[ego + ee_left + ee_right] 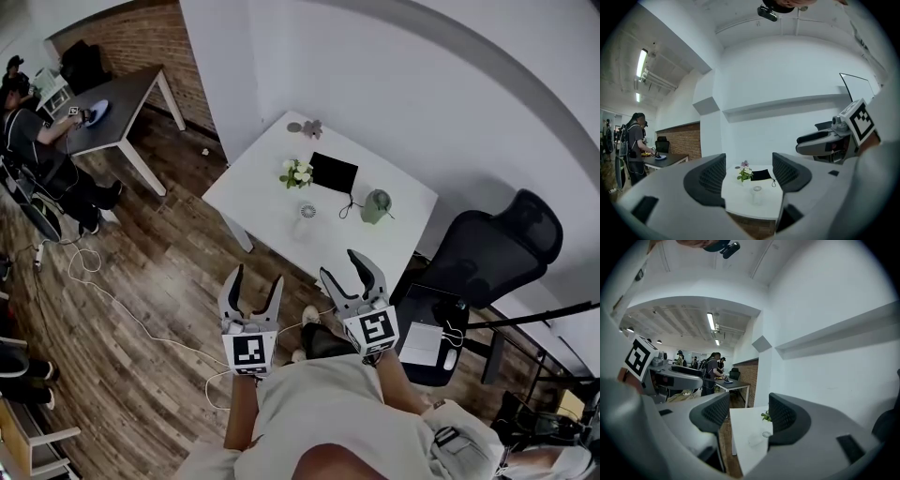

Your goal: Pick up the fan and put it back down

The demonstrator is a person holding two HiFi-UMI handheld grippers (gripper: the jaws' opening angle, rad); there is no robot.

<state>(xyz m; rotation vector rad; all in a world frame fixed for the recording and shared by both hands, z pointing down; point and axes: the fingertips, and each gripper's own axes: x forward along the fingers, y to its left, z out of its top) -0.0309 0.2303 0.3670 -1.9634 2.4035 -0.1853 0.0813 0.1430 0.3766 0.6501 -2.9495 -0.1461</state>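
Note:
The fan (307, 212) is small and white and stands upright near the front edge of the white table (262, 169). It also shows far ahead between the jaws in the left gripper view, fan (757, 193), and low in the right gripper view, fan (761, 437). My left gripper (256, 278) and right gripper (342, 265) hover side by side over the wood floor, short of the table. Both are open with nothing between their jaws. Neither touches the fan.
On the table are a small flower pot (296, 172), a black pouch (334, 172) and a green object (377, 206). A black office chair (497, 248) stands at the right. A person (37, 141) sits at a dark table (122, 98) far left. Cables (103, 291) lie on the floor.

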